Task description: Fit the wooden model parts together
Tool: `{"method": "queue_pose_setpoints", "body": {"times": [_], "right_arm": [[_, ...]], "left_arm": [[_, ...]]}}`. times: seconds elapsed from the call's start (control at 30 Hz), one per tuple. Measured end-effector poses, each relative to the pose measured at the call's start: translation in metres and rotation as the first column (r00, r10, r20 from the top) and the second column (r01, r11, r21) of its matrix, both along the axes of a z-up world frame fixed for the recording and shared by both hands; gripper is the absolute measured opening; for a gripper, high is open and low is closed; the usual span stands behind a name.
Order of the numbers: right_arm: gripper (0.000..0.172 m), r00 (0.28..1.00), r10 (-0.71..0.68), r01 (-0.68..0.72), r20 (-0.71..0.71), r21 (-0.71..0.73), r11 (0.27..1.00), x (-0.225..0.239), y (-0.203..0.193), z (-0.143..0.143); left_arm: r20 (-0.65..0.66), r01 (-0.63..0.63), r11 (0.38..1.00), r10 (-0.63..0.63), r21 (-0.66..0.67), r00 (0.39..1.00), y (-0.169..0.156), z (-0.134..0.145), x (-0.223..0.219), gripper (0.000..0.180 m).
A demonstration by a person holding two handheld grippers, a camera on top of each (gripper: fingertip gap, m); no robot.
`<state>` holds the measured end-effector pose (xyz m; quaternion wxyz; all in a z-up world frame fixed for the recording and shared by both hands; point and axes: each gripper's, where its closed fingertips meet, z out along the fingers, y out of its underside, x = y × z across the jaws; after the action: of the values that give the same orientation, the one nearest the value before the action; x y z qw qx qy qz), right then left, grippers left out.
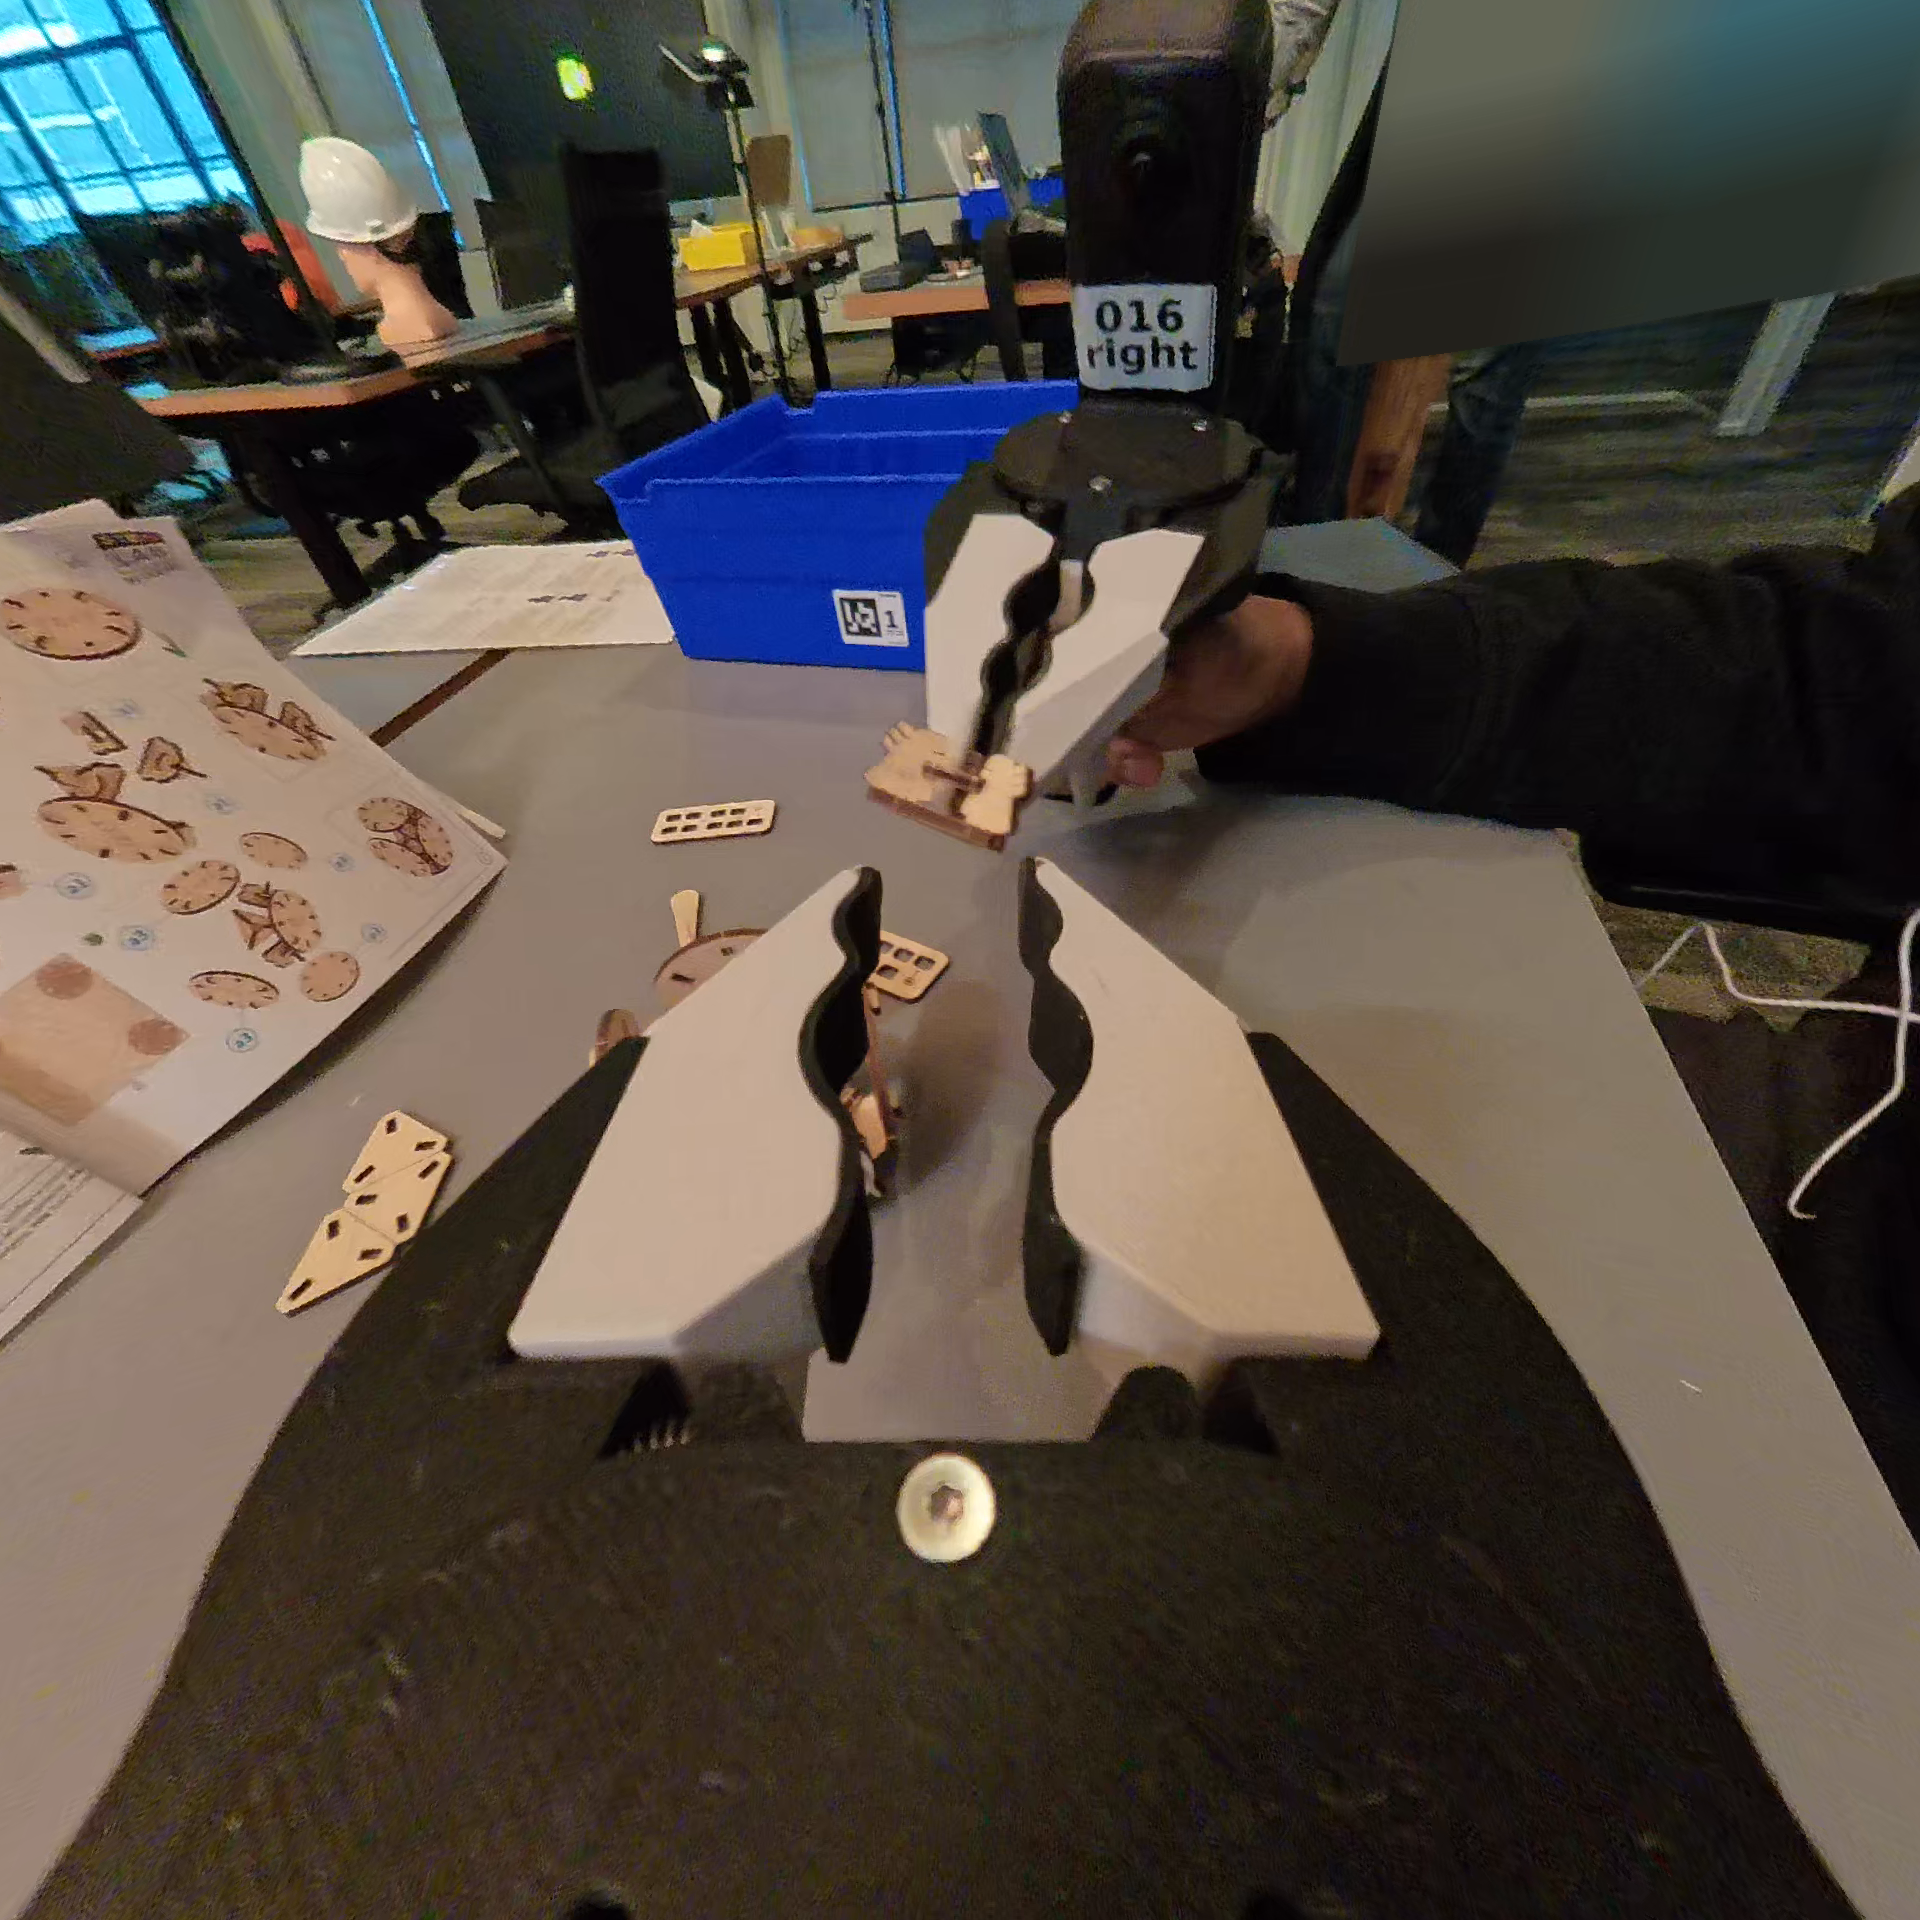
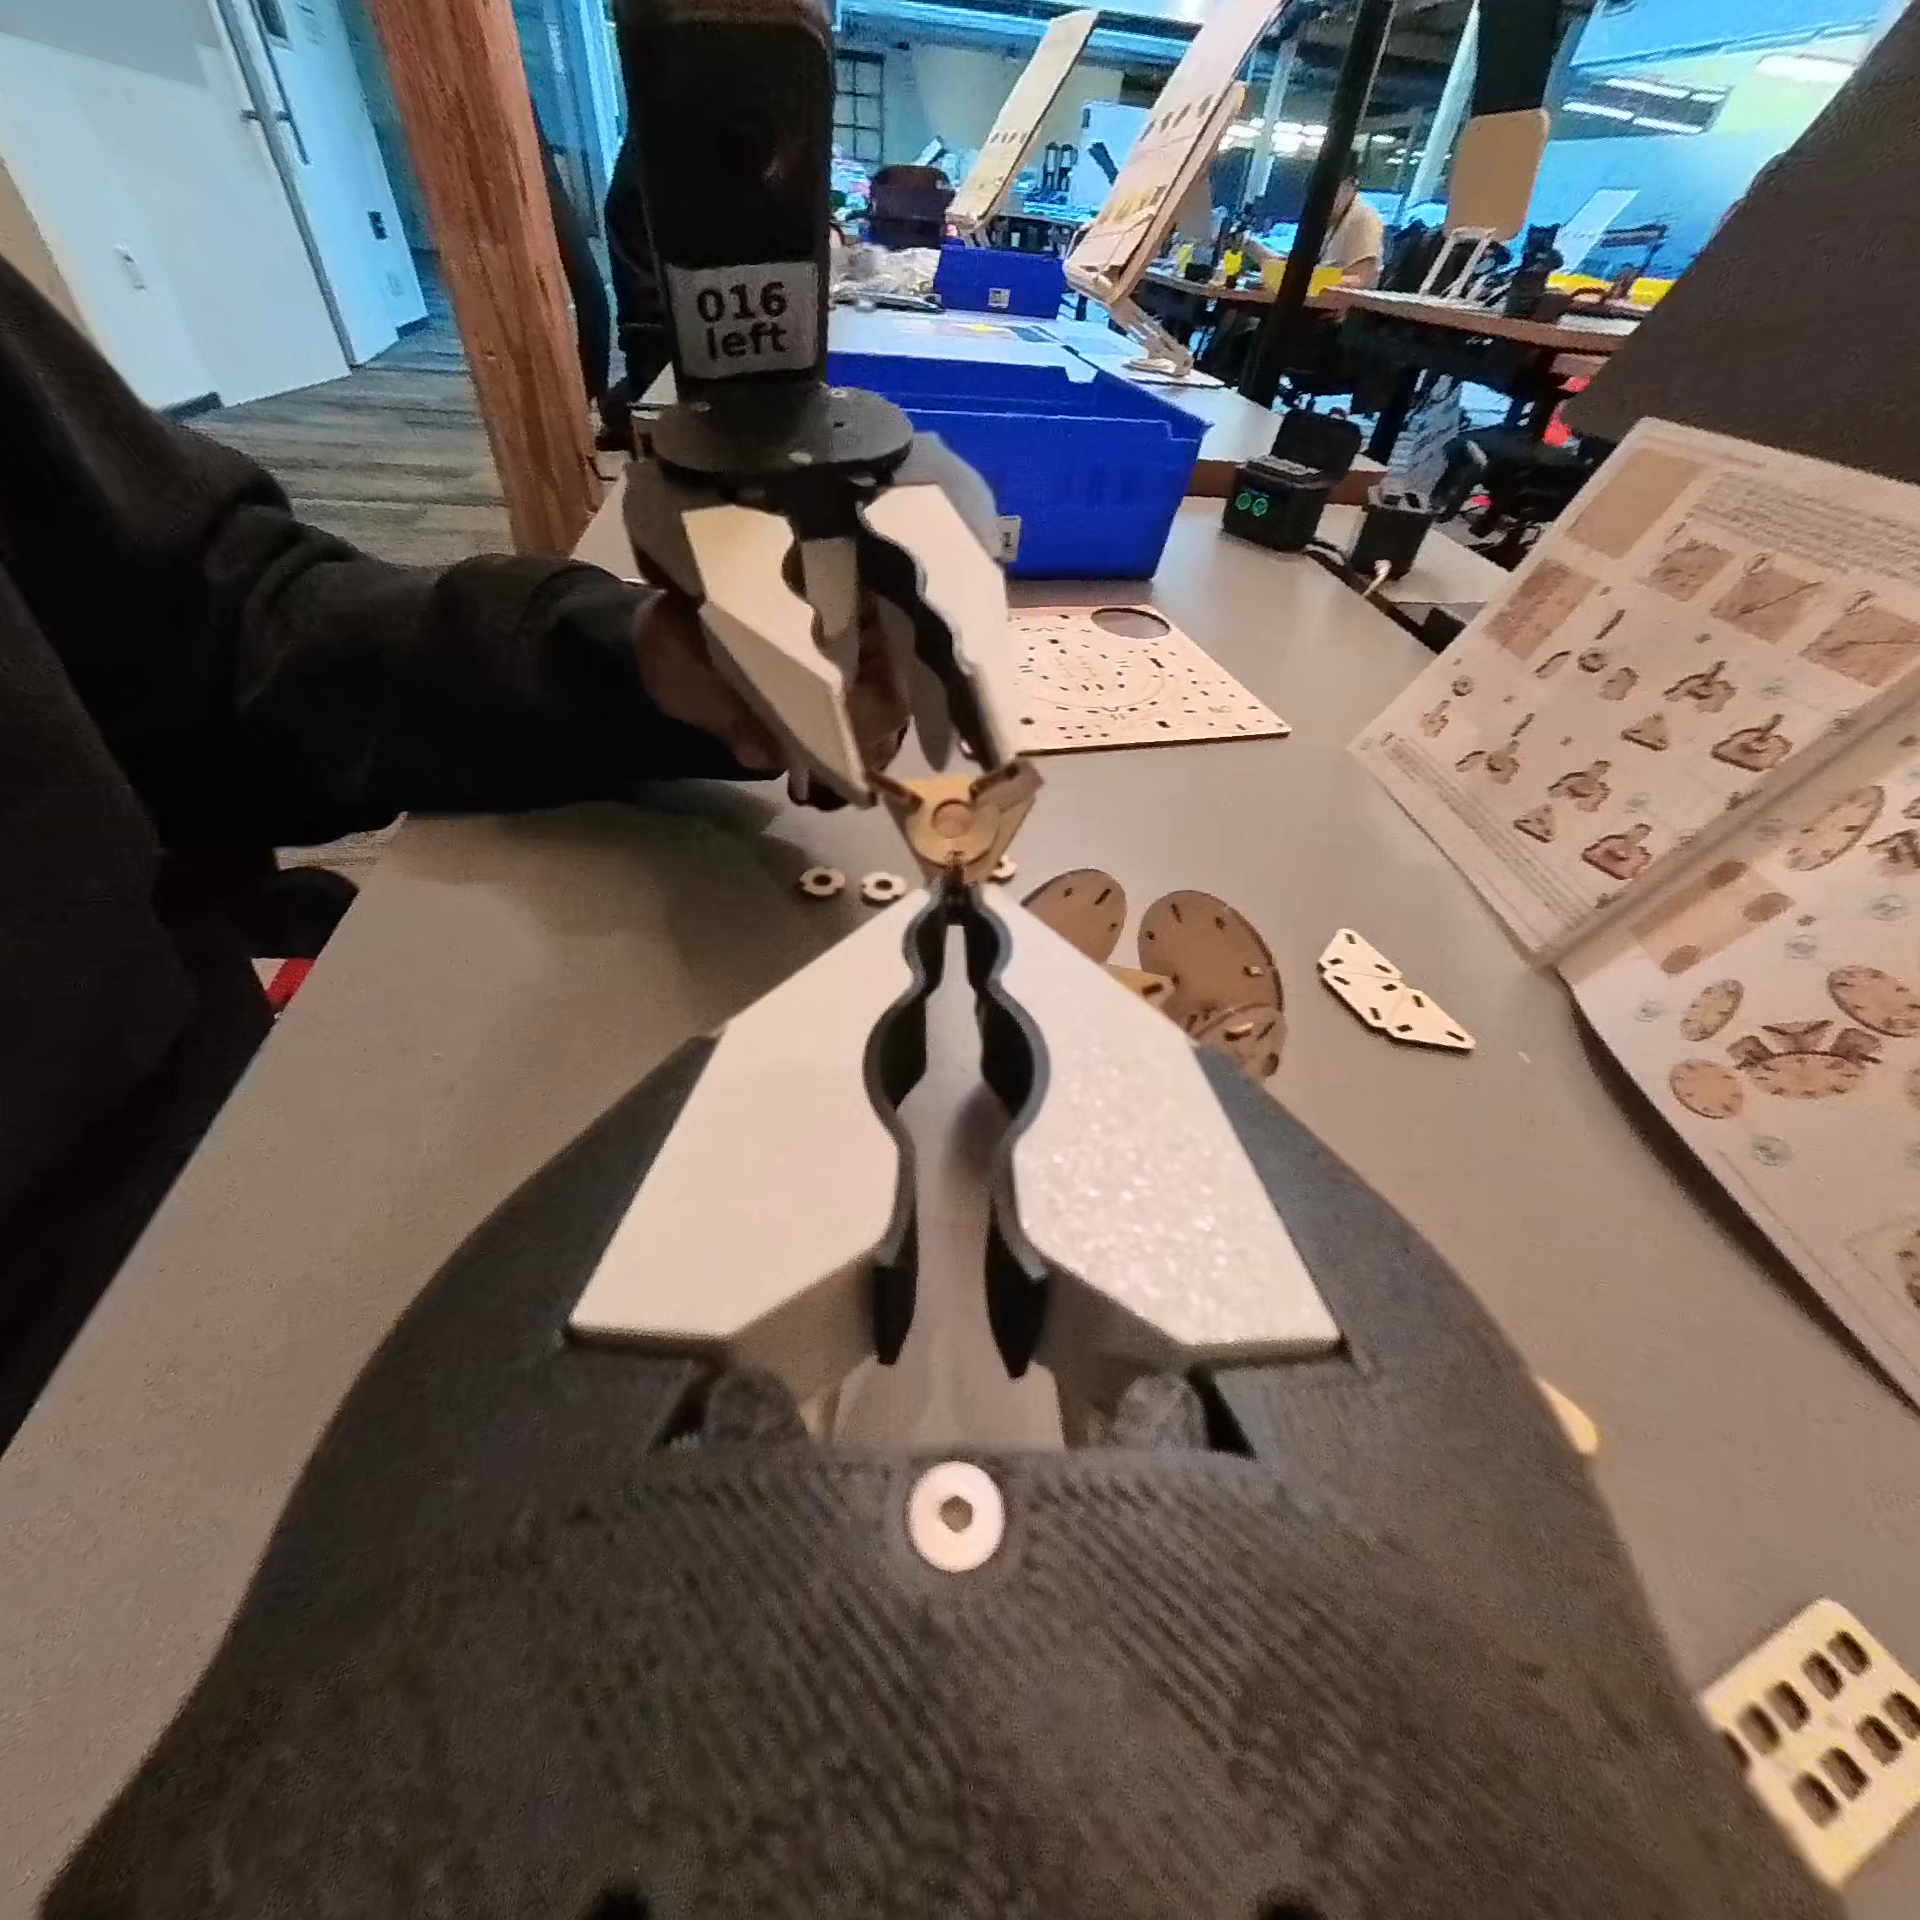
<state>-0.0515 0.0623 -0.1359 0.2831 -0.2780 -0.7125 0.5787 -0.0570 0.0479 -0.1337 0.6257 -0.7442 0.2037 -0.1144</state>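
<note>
Right wrist view looks along the right claw (image 2: 951,914), whose two pale fingers are clenched at their tips on the lower point of a small wooden assembly (image 2: 956,821), a light plywood piece with a round centre. The assembly hangs above the grey worktop (image 2: 520,997). Opposite it, the left claw (image 2: 940,779), held in a dark-sleeved hand (image 2: 717,686), reaches down to the same assembly; its fingertips touch the piece's two upper arms, one on each side.

Left wrist view shows the left claw's own fingers parted, with bare worktop between them, and the right claw beyond gripping the wooden assembly in the air.

On the worktop beneath and near the assembly lie two small gear-shaped wooden rings (image 2: 847,884), two round wooden clock faces (image 2: 1210,956), a set of triangular slotted plates (image 2: 1392,1003) and a slotted rectangular strip (image 1: 714,821). Printed instruction sheets (image 2: 1662,727) and a blue bin (image 1: 790,520) sit further off.
</note>
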Motion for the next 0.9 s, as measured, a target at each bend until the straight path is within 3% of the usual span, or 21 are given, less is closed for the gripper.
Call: {"method": "queue_pose_setpoints", "body": {"times": [0.13, 0.27, 0.37, 0.53, 0.67, 0.8, 0.9], "right_arm": [[0.0, 0.999, -0.036, 0.036, 0.015, -0.011, 0.999, -0.004, 0.008, -0.001], [0.001, 0.998, -0.039, 0.039, 0.046, 0.015, 0.999, -0.006, 0.007, -0.009], [0.0, 0.996, -0.049, 0.047, 0.068, 0.03, 0.998, -0.008, 0.005, -0.014], [0.001, 0.993, -0.06, 0.056, 0.106, 0.035, 0.998, -0.011, 0.004, -0.021], [0.001, 0.99, -0.075, 0.069, 0.116, 0.052, 0.996, -0.012, 0.003, -0.022], [0.008, 0.995, -0.083, 0.081, 0.054, 0.037, 0.996, -0.013, 0.002, -0.013], [0.02, 0.993, -0.107, 0.109, -0.042, 0.037, 0.993, -0.014, 0.003, 0.0]], "left_arm": [[-0.012, -0.003, 1.0, 0.004, 0.019, 1.0, 0.001, 0.004, 0.005, 0.026], [-0.086, -0.087, 0.993, 0.093, 0.074, 0.992, 0.004, 0.008, -0.001, 0.018], [-0.101, -0.088, 0.996, 0.089, 0.014, 0.991, 0.008, -0.005, 0.0, 0.012], [-0.091, -0.074, 0.997, 0.071, -0.03, 0.993, 0.009, -0.013, 0.001, 0.021], [-0.103, -0.107, 0.994, 0.103, -0.033, 0.989, 0.01, -0.015, -0.005, 0.004], [0.038, -0.132, 0.989, 0.134, -0.067, 0.99, 0.012, -0.01, -0.014, 0.001], [0.312, -0.085, 0.992, 0.111, -0.095, 0.944, 0.012, 0.0, -0.022, 0.0]]}}
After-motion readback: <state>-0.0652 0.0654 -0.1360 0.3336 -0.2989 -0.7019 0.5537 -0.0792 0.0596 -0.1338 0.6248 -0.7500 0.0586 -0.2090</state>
